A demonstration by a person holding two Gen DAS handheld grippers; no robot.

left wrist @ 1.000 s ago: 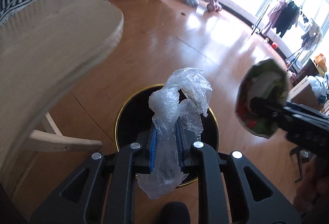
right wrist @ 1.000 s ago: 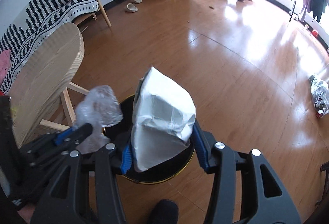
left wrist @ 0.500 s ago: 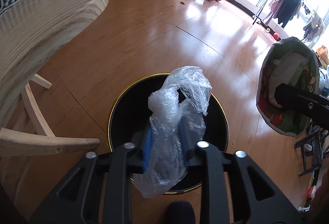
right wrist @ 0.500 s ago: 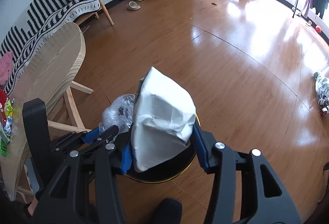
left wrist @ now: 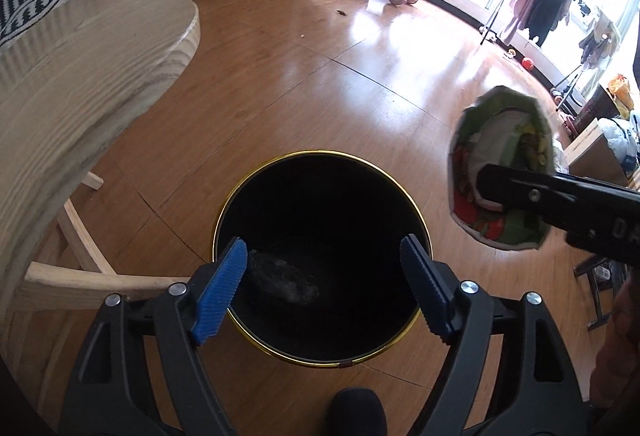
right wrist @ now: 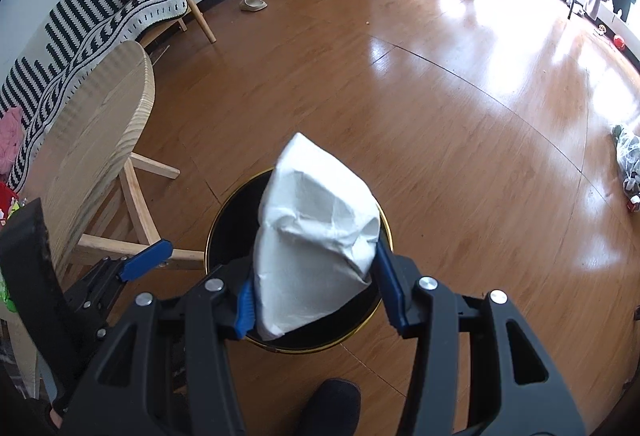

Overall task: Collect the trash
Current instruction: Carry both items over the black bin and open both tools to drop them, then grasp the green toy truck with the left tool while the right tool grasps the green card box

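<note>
The left gripper, jaws just spread wide with nothing between them, hangs over the black bin; a crumpled plastic wrap lies inside, below its fingers. The right gripper pinches a snack bag above the bin; its print is unreadable.

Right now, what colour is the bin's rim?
Gold, around a black bin; clearest in the left wrist view.

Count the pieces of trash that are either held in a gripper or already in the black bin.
2. A snack bag is clamped in the right gripper over the black bin; a crumpled clear wrap lies inside the bin, below the open left gripper. The dark interior may hide more.
</note>
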